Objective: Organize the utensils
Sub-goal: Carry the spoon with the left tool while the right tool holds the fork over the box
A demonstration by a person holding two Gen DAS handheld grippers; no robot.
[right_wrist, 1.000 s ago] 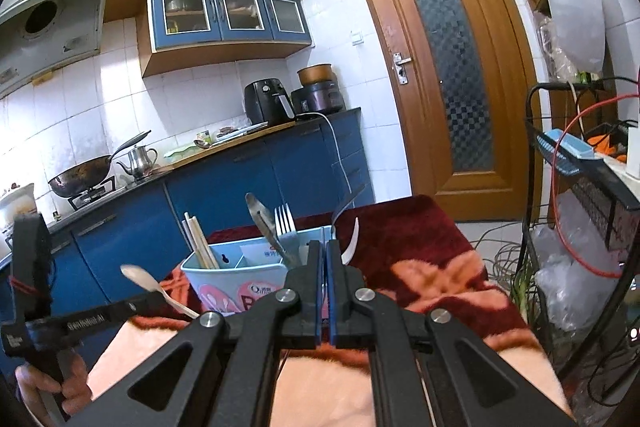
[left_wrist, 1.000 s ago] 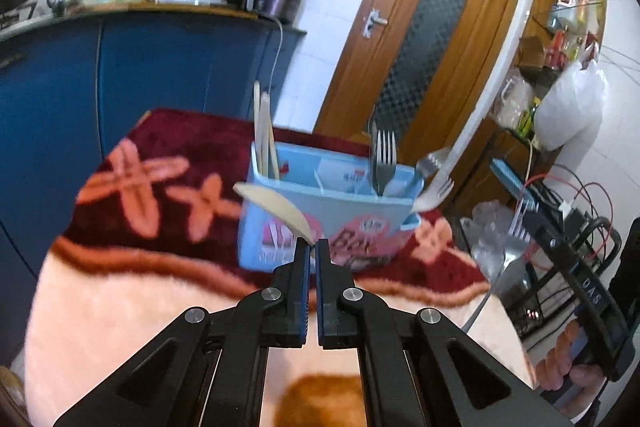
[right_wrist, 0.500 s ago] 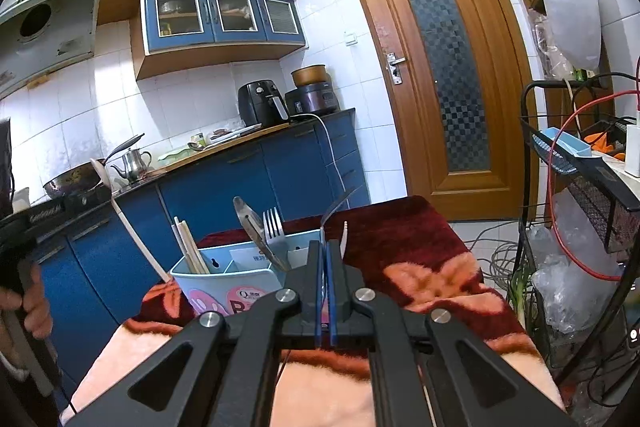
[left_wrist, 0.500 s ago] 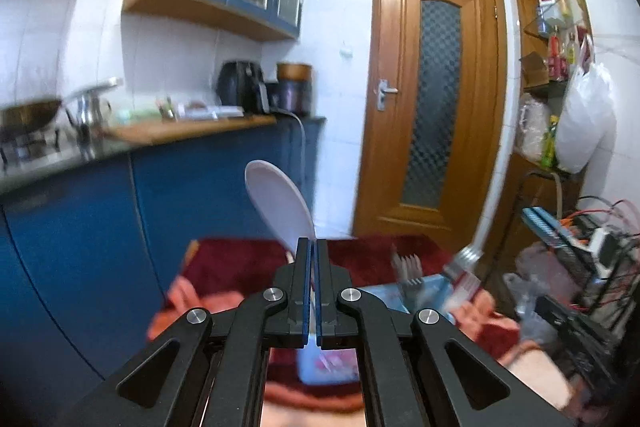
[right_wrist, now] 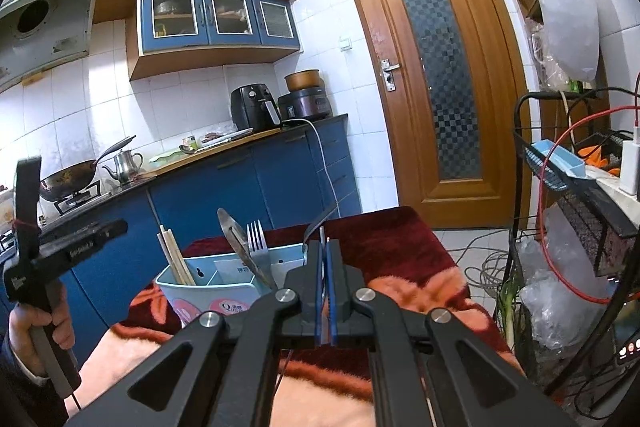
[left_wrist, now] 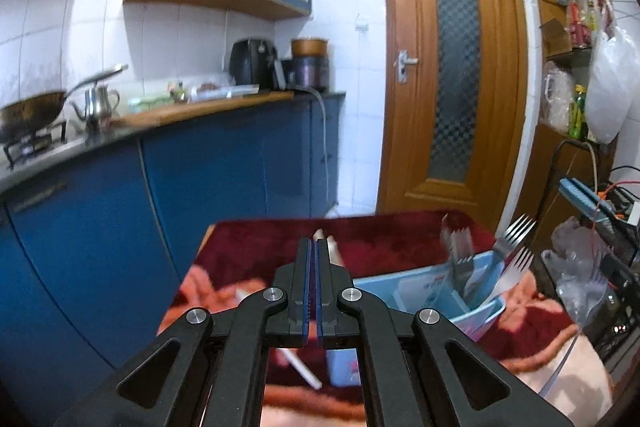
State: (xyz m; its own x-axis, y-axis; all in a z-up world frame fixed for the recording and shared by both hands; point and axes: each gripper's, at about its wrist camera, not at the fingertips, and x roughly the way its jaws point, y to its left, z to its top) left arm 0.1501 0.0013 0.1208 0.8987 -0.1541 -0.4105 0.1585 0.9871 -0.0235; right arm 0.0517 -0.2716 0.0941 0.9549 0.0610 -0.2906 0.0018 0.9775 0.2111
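Note:
A light-blue utensil caddy point(right_wrist: 208, 287) stands on a red patterned cloth point(right_wrist: 400, 251). It holds chopsticks point(right_wrist: 172, 259), a metal spoon point(right_wrist: 234, 239) and forks point(right_wrist: 256, 247). In the left wrist view the caddy point(left_wrist: 416, 291) lies low and to the right. My left gripper point(left_wrist: 314, 247) is shut on a white spoon point(left_wrist: 328, 247). The spoon is seen edge-on past the tips, and its handle point(left_wrist: 300, 363) shows below. From the right wrist view the left gripper point(right_wrist: 120, 227) hangs left of the caddy in a person's hand point(right_wrist: 40, 323). My right gripper point(right_wrist: 324, 247) is shut on a thin metal fork point(right_wrist: 320, 223), also seen edge-on.
Blue kitchen cabinets point(right_wrist: 256, 187) with a wok point(right_wrist: 68, 179), a kettle and appliances run behind the table. A wooden door point(right_wrist: 436, 75) is at the back. A black wire rack point(right_wrist: 560, 227) with cables and plastic bags stands close on the right.
My left gripper rose and swung, so its view lifted from the caddy to the kitchen. The white spoon turned from lying leftward to edge-on. The right gripper stayed put.

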